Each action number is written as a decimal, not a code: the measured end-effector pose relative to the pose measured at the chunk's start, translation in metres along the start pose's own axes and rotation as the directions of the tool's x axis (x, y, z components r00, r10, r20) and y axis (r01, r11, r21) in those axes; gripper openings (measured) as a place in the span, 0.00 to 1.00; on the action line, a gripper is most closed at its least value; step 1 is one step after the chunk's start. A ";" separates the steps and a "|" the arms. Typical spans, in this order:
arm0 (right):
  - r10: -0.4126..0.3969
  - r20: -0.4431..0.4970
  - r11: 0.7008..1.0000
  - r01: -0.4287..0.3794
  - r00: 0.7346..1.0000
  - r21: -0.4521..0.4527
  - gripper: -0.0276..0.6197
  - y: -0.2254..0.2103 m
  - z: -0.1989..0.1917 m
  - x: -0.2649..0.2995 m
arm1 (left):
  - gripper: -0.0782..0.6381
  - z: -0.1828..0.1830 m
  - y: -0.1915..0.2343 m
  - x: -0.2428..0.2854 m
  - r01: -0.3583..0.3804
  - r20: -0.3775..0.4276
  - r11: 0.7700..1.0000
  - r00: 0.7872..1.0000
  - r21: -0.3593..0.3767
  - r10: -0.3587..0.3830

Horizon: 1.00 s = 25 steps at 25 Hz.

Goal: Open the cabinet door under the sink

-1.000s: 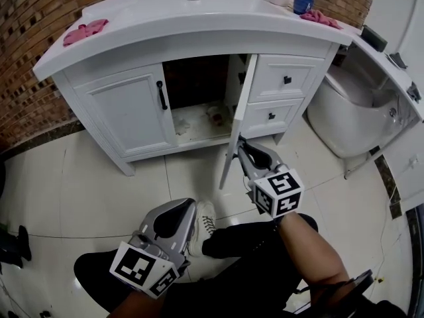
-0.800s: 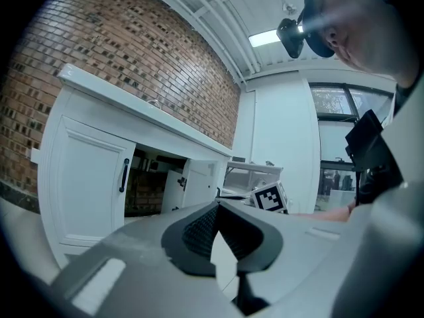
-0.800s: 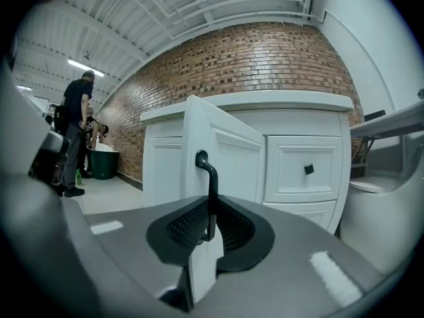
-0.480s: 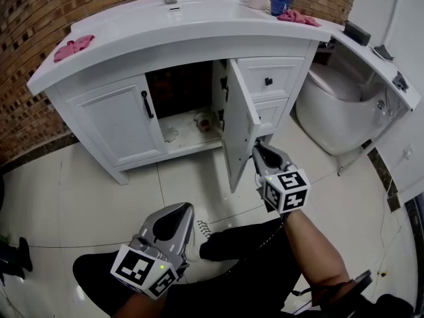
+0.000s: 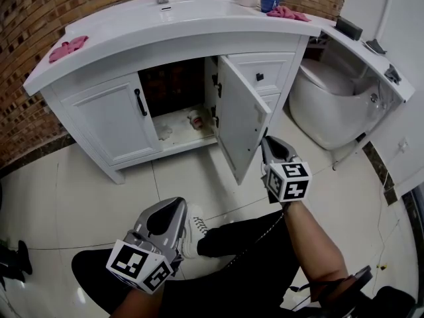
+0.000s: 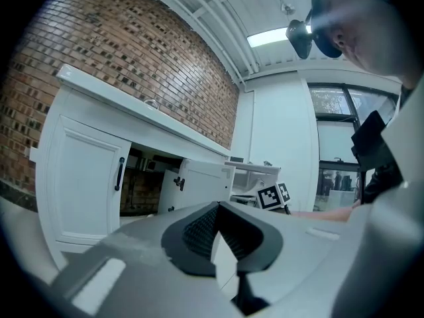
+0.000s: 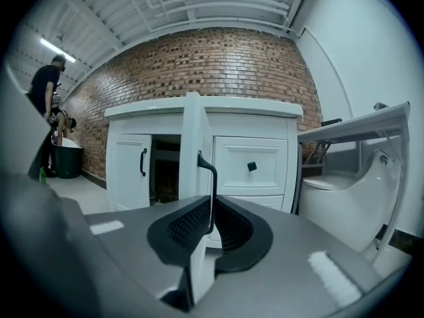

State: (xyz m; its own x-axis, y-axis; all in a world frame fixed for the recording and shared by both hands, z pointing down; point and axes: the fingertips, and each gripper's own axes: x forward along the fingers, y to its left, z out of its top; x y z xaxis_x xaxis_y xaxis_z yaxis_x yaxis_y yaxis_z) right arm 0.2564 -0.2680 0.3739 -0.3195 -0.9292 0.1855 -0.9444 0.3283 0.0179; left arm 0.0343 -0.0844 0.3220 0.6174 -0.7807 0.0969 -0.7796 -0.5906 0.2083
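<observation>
left gripper (image 5: 177,204), nearest, at 7 o'clock in the head view: jaws pressed together on nothing, idle. right gripper (image 5: 266,140) at 4 o'clock: jaws have just been closing and now pinch the thin black handle (image 7: 211,177) of the cabinet door (image 5: 242,121). door stands swung well out at 1 o'clock, bay under the sink (image 5: 199,28) exposed; other door (image 5: 109,121) at 10 o'clock is shut. risks, my judgement: the slim bar could slip from the pads if i pull off the hinge arc. swinging further would knock the door face against the drawer knobs (image 5: 260,77). toilet (image 5: 324,105) at 2 o'clock crowds the arm.
</observation>
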 end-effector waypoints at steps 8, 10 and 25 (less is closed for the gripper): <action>0.021 0.033 1.000 -0.021 0.999 0.000 0.07 0.004 0.004 -0.050 | 0.12 0.001 -0.001 -0.006 -0.003 0.022 1.000 1.000 -0.001 0.003; 0.042 0.043 0.999 -0.042 0.998 0.005 0.06 0.012 0.009 -0.064 | 0.12 0.002 -0.001 -0.010 -0.012 0.029 1.000 1.000 -0.004 0.012; 0.269 0.090 0.960 -0.274 0.959 0.051 0.05 0.133 0.041 -0.163 | 0.12 -0.003 0.013 -0.085 -0.083 0.047 0.996 0.995 -0.018 0.084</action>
State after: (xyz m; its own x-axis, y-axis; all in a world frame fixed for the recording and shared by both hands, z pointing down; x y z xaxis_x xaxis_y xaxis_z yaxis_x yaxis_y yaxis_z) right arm 0.1795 -0.0795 0.3059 -0.5676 -0.8178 0.0947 -0.8231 0.5615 -0.0843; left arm -0.0281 -0.0252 0.3197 0.5439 -0.8364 0.0683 -0.8263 -0.5196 0.2174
